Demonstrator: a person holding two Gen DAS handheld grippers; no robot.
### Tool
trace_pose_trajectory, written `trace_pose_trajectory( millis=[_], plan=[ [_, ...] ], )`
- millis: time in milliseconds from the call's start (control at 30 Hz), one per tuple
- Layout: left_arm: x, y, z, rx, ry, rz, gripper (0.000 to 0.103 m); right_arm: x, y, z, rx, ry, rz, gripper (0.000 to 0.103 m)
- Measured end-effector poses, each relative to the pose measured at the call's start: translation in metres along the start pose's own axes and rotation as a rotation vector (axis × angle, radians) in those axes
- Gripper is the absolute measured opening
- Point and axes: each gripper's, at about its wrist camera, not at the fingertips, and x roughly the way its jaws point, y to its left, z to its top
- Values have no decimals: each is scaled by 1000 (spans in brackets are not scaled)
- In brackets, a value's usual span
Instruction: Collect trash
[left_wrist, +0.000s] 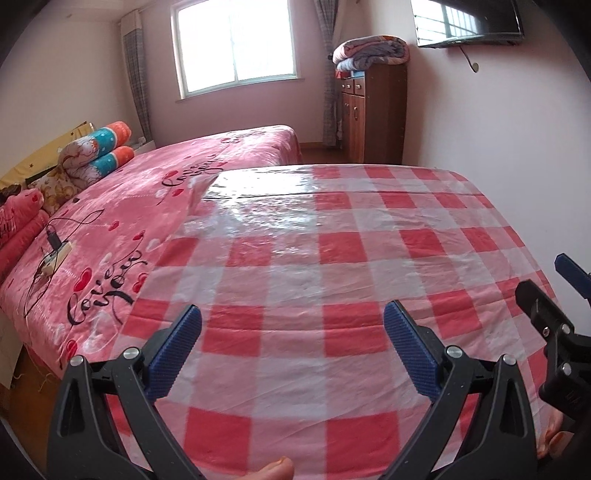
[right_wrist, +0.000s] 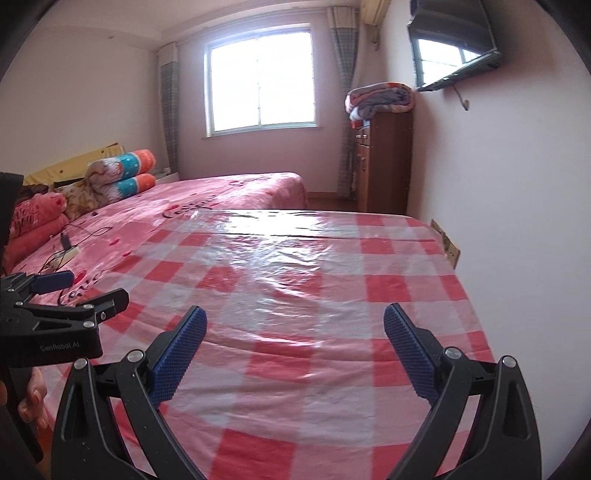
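Left gripper (left_wrist: 291, 321): jaws wide apart, blue ribbed pads (left_wrist: 177, 350) w/ nothing between, touching nothing, hovering over red-and-white checked plastic cloth (left_wrist: 332, 258) on table. Right gripper (right_wrist: 294, 321): same, spread wide, empty, pads clear of cloth. Seen also from left wrist cam at right edge, beside left gripper, jaws apart there too. Left gripper visible at left edge of right wrist cam, w/ fingers of a hand (right_wrist: 31, 402) wrapped on its handle. Cloth glossy, wrinkled, bare in both views; no trash item visible anywhere on it, so location of trash can't be told. Beyond cloth: pink bed (left_wrist: 129, 206) w/ power strip (left_wrist: 57, 254) & cable, rolled bedding near headboard.
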Motion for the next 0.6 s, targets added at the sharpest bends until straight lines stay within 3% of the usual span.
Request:
trace_pose_trajectory(
  millis=[600],
  plan=[
    [20, -61, 22, 58, -83, -29, 99, 10, -49, 3, 51, -30, -115, 97]
  ],
)
